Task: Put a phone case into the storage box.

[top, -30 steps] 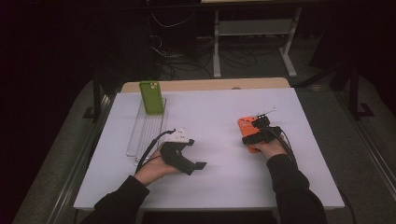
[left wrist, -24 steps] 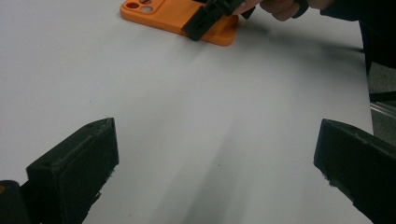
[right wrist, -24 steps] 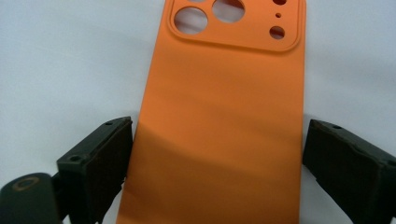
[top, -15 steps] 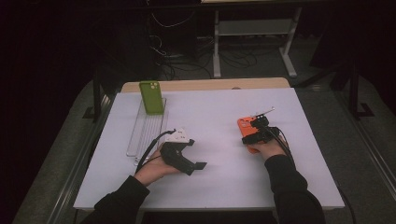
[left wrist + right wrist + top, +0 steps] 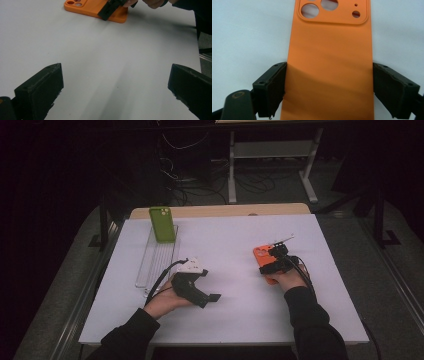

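Orange phone case (image 5: pixel 329 65) flat, face-down on white table, green phone case (image 5: pixel 162 224) upright in clear rack

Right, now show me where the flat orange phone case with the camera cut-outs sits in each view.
High view: the flat orange phone case lies right of centre on the white table, under the right gripper.
Left gripper view: top centre, far across the table.
Right gripper view: centre, between the jaws, which sit at its long edges.
Shared landmark: the case's camera cut-outs.

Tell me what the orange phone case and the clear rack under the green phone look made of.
Orange phone case: probably silicone or soft matte plastic; even colour, no glare, rounded moulded camera cutouts. Clear rack: seemingly transparent acrylic or similar hard plastic; the white table shows through its ribs and its edges glint. The green phone stands in it.
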Motion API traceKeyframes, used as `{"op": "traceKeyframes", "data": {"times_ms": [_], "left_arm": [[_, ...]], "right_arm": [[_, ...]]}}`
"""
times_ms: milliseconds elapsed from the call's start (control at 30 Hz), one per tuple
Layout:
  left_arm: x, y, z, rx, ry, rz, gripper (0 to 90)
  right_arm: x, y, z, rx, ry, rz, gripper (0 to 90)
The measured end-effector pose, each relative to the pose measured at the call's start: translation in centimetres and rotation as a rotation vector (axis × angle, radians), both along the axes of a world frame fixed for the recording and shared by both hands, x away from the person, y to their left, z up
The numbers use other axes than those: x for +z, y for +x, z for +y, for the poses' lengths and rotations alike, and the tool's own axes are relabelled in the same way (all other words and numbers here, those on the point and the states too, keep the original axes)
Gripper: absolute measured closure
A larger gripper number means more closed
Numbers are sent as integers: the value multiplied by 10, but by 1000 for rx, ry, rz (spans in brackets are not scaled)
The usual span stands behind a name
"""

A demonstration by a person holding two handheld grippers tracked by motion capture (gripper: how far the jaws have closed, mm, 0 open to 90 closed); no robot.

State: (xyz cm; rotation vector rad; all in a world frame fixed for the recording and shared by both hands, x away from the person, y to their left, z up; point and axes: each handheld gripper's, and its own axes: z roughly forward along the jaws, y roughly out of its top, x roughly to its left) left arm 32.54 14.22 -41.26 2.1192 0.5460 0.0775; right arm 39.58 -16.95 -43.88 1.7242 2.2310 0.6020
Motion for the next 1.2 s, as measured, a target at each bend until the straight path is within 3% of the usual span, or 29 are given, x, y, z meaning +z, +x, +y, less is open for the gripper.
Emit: {"op": "traceKeyframes", "data": {"times_ms": [167, 500, 600, 733, 1000, 1133, 1200], "left_arm": [[0, 1, -1, -4, -4, -5, 0], [6, 2, -6, -14, 12, 2, 0], [10, 3, -7, -17, 16, -9, 0], [16, 6, -8, -46, 64, -38, 0], [29, 13, -11, -97, 76, -49, 0], [32, 23, -8, -112, 84, -54, 0], [33, 28, -8, -125, 94, -50, 0]], "right_arm": [[2, -1, -5, 27, 14, -31, 151], [19, -4, -12, 138, 33, -93, 152], [27, -6, -15, 182, 40, -104, 152], [36, -8, -20, 251, 42, -110, 152], [51, -12, -27, 378, 59, -142, 152], [53, -15, -26, 446, 40, -150, 152], [55, -16, -25, 472, 53, -148, 152]]}}
